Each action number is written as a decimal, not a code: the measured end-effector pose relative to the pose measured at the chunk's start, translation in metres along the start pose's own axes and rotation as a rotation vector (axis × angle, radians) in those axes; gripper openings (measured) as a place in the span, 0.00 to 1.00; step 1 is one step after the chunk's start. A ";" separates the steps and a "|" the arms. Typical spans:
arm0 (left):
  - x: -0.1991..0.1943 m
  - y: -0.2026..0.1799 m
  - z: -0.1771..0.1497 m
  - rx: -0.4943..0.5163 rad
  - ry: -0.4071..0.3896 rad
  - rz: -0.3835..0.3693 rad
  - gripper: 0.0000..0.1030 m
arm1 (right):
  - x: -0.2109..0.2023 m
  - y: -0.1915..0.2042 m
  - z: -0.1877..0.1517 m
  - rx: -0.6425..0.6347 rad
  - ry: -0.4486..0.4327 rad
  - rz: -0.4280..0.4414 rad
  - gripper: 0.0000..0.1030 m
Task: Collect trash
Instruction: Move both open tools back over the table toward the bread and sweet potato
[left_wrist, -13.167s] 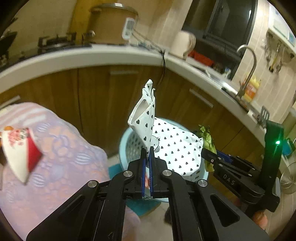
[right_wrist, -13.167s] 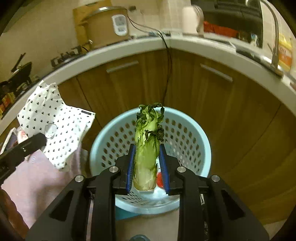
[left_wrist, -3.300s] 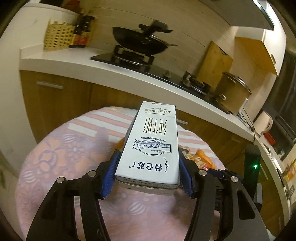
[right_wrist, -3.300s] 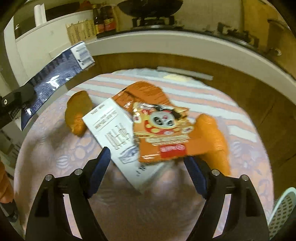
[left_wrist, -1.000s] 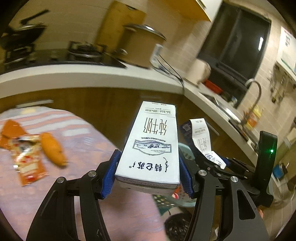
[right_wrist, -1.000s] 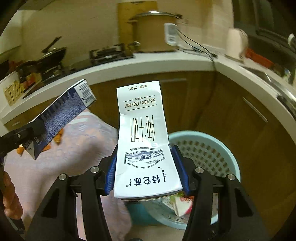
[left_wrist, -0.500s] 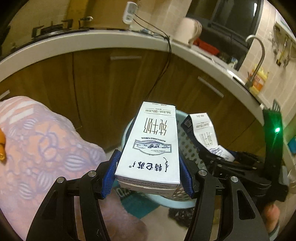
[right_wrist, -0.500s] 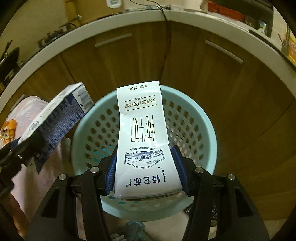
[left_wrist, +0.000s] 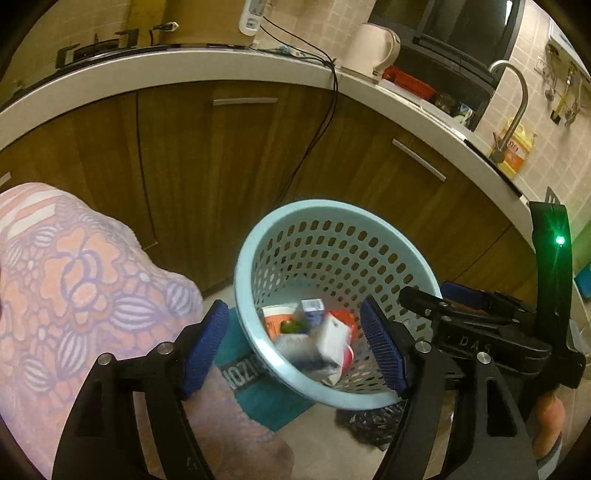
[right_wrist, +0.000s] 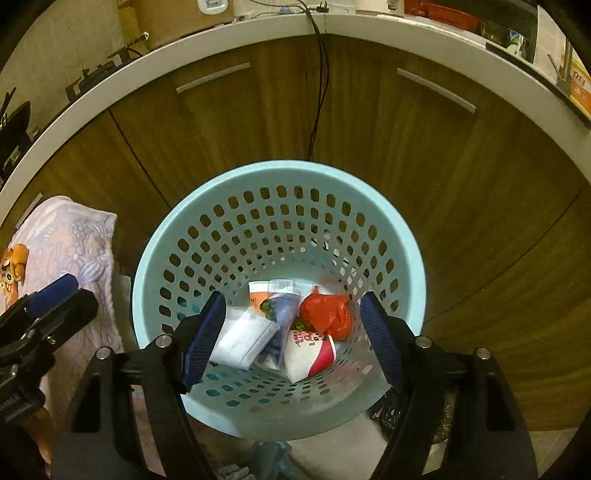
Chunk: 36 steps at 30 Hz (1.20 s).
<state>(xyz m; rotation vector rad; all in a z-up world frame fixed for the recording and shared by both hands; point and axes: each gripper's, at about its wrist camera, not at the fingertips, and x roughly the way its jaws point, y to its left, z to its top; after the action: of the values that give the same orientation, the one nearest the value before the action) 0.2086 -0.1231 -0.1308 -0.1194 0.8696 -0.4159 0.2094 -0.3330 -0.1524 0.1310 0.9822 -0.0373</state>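
Note:
A light blue perforated basket (left_wrist: 332, 240) (right_wrist: 280, 206) stands on the floor by the wooden cabinets. In it lie two milk cartons (right_wrist: 245, 338) (left_wrist: 330, 341), a red bag (right_wrist: 327, 314), a red and white cup (right_wrist: 308, 354) and other trash. My left gripper (left_wrist: 295, 347) is open and empty above the basket's near rim. My right gripper (right_wrist: 293, 332) is open and empty over the basket's inside. The right gripper also shows in the left wrist view (left_wrist: 436, 301), at the basket's right rim. The left gripper also shows at the left edge of the right wrist view (right_wrist: 55, 295).
A table with a pink flowered cloth (left_wrist: 74, 288) (right_wrist: 74, 240) stands left of the basket. An orange snack bag (right_wrist: 11, 273) lies on it. A teal mat (left_wrist: 255, 384) lies under the basket. A black cable (right_wrist: 319, 92) hangs down the cabinet. A counter (left_wrist: 221, 66) runs behind.
Both grippers have opened and let go of their milk cartons, which have dropped into the basket. Both grippers have moved closer over the basket.

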 end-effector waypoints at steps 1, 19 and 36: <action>-0.005 0.003 0.000 -0.005 -0.009 -0.001 0.69 | -0.002 0.001 0.001 -0.001 -0.006 0.004 0.69; -0.142 0.101 -0.021 -0.189 -0.207 0.145 0.69 | -0.073 0.141 0.013 -0.239 -0.172 0.212 0.66; -0.263 0.294 -0.103 -0.541 -0.165 0.553 0.84 | -0.065 0.340 -0.020 -0.523 -0.079 0.431 0.66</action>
<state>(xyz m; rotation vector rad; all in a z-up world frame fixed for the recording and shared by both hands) 0.0701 0.2576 -0.0882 -0.3939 0.7956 0.3501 0.1871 0.0053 -0.0774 -0.1409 0.8397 0.6021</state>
